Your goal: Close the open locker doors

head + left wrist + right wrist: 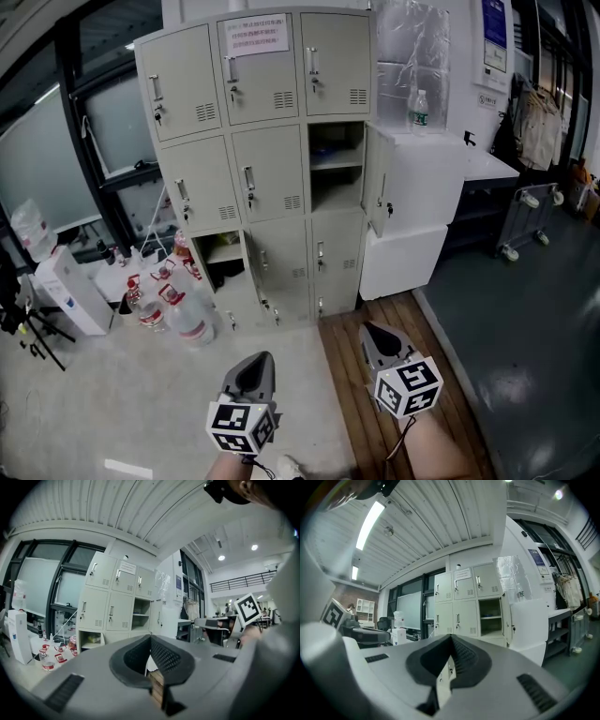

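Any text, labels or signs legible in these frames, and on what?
No text reads clearly.
Paper notice on the top-middle locker door: red print, too small.
Blue poster, upper right: too blurred.
White sign under it: too small.
Red-labelled bottles on the floor: too small.

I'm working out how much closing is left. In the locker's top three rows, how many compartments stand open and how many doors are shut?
Open compartments: 2, the other in the third row, left
Shut doors: 7
Total: 9
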